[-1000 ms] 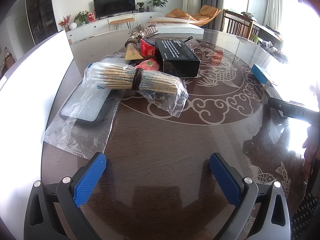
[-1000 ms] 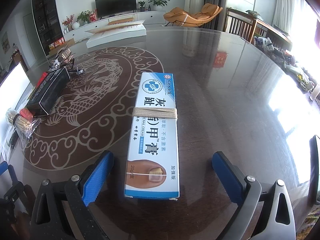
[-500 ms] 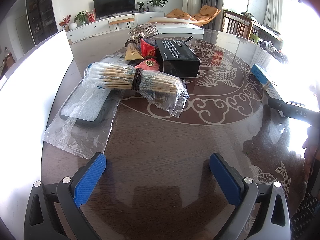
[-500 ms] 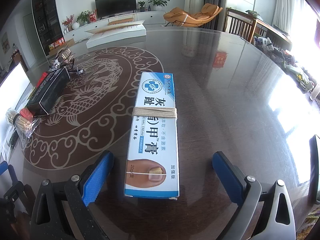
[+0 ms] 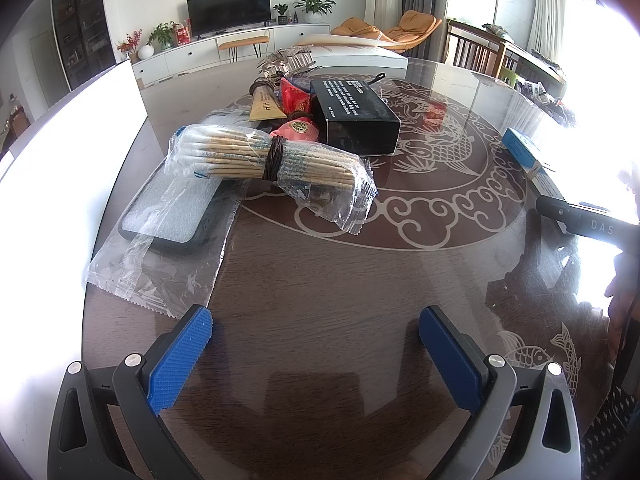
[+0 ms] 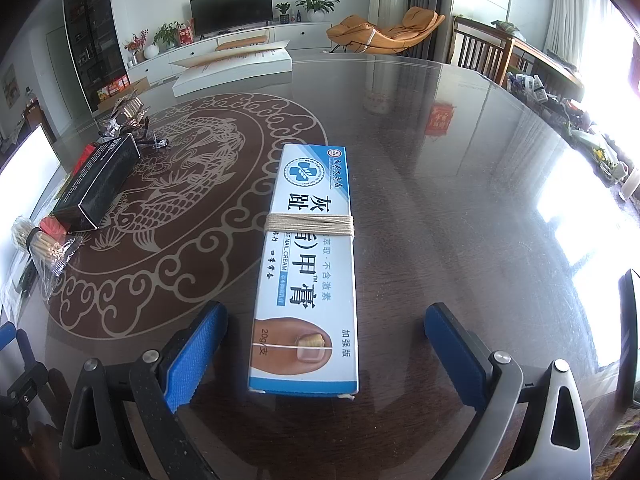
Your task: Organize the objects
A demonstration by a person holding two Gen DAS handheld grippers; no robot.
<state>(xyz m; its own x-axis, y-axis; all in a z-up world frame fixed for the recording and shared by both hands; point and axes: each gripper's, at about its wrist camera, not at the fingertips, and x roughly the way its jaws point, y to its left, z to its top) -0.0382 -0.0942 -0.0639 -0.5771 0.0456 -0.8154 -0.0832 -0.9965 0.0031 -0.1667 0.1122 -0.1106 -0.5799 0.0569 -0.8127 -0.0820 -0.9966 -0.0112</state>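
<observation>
Nothing had moved since the earlier frames. Right gripper stood released, jaws straddling the near end of the nail cream box flat on the table, apparently lined up for pickup. Left gripper released, empty, short of the chopstick bundle.

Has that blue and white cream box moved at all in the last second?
No. The cream box lies in the same spot beside the table's swirl pattern, between the open right gripper's fingers.

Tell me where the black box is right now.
The black box lies on the table's dragon medallion, ahead of the left gripper, just behind the bagged stick bundle. In the right wrist view it sits far left.
</observation>
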